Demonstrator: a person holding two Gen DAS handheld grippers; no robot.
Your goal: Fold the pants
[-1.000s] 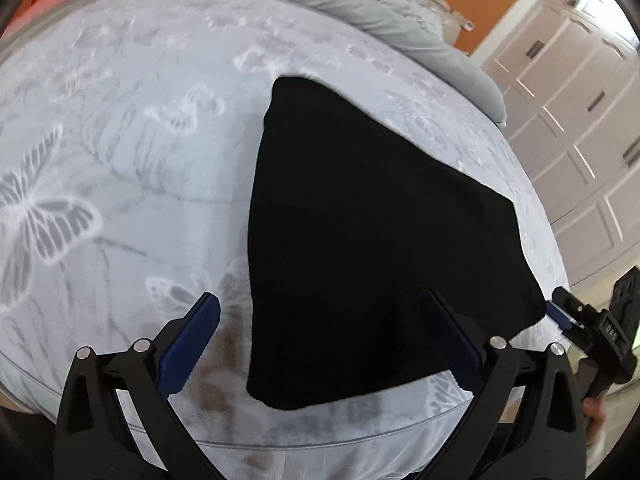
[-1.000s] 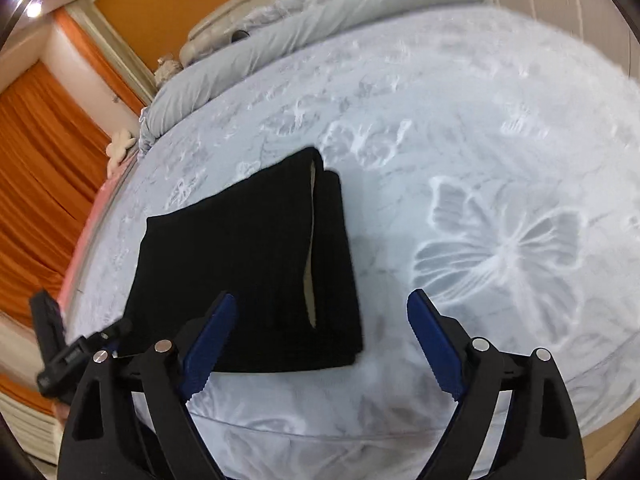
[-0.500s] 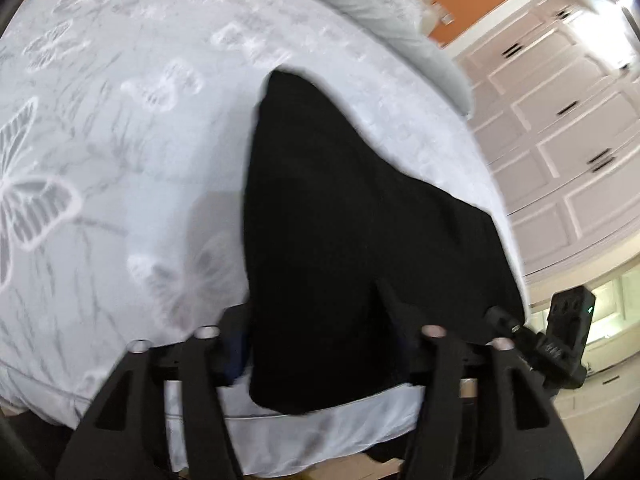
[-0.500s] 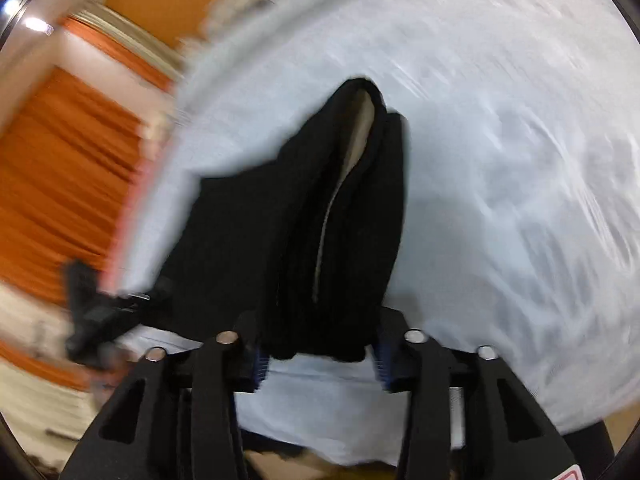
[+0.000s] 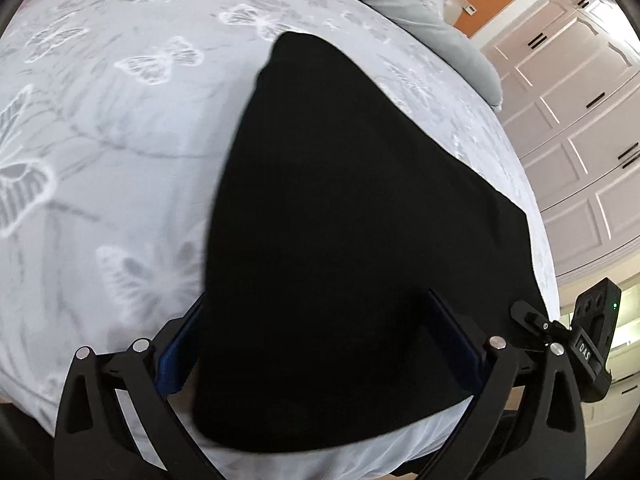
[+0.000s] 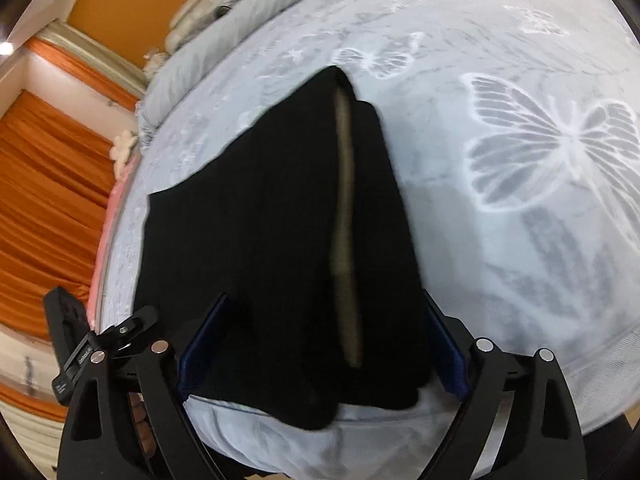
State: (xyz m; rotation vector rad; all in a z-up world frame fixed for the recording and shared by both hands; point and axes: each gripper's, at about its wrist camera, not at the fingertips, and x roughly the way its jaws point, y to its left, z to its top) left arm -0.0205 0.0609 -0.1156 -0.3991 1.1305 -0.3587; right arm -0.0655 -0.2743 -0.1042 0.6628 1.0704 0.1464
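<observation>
Folded black pants (image 5: 352, 216) lie on the butterfly-print bedspread (image 5: 120, 128) near the bed's front edge. My left gripper (image 5: 316, 344) stands open astride the pants' near left corner, blue pads on either side of the cloth. The right wrist view shows the same pants (image 6: 272, 240) with a tan inner waistband strip (image 6: 346, 240) showing. My right gripper (image 6: 324, 344) is open too, its pads on either side of the near right corner. Each gripper shows in the other's view, the right one (image 5: 576, 340) and the left one (image 6: 96, 344).
Grey pillows (image 5: 420, 16) lie at the head of the bed. White panelled wardrobe doors (image 5: 580, 140) stand to the right. Orange curtains (image 6: 44, 208) hang on the left side. The mattress edge (image 6: 360, 432) drops off just in front of the grippers.
Both grippers have moved forward and down from above the bed onto the pants' near edge, with the jaws narrowed around the cloth corners. The pants have hardly moved.
</observation>
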